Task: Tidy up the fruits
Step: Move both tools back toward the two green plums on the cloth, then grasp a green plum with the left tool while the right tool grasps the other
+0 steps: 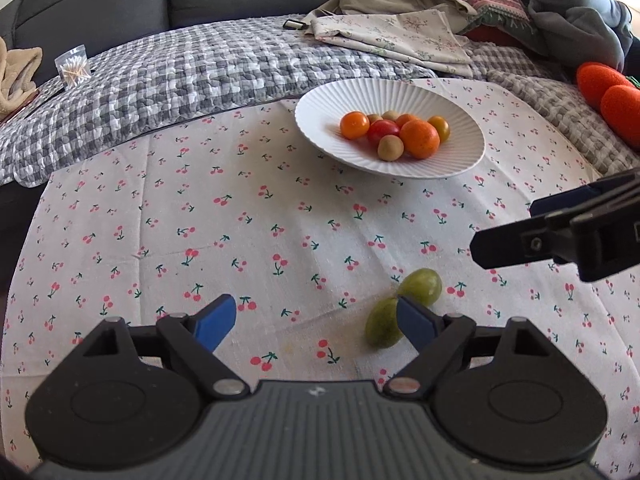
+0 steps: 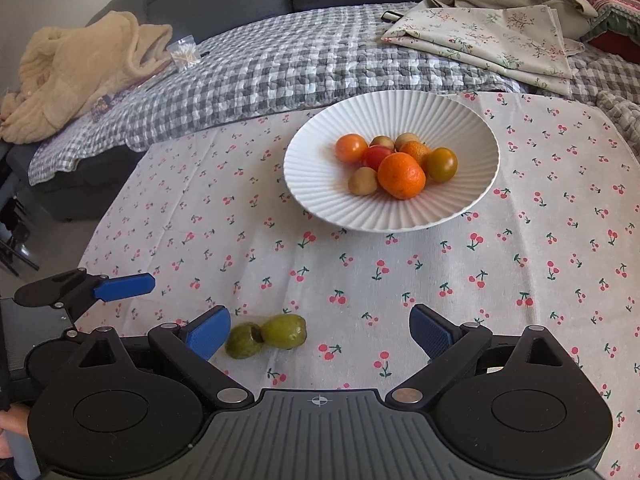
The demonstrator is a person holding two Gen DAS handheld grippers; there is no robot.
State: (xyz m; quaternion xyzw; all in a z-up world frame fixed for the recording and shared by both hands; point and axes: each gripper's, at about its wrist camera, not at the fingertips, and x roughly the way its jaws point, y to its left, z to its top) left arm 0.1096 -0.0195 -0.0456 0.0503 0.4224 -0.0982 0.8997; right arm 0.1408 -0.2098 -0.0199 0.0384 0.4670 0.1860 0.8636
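Note:
A white ribbed plate [image 1: 320, 104] [image 2: 320, 200] holds several small fruits: orange, red and tan-green ones. Two green fruits [image 1: 384, 322] [image 2: 284, 330] lie touching each other on the cherry-print cloth, in front of the plate. My left gripper [image 1: 316, 322] is open and empty, its right finger just beside the nearer green fruit. My right gripper [image 2: 320, 334] is open and empty, with the green fruits between its fingers, close to the left one. The right gripper also shows at the right edge of the left wrist view [image 1: 560, 236], and the left gripper at the left of the right wrist view [image 2: 100, 288].
A cherry-print cloth [image 1: 240, 240] [image 2: 520, 260] covers the table. Behind it lies a grey checked quilt [image 1: 180, 72] on a sofa, with folded floral fabric [image 1: 392, 36], a beige blanket [image 2: 80, 68], a bag of cotton swabs [image 1: 73, 66] and orange plush items [image 1: 612, 92].

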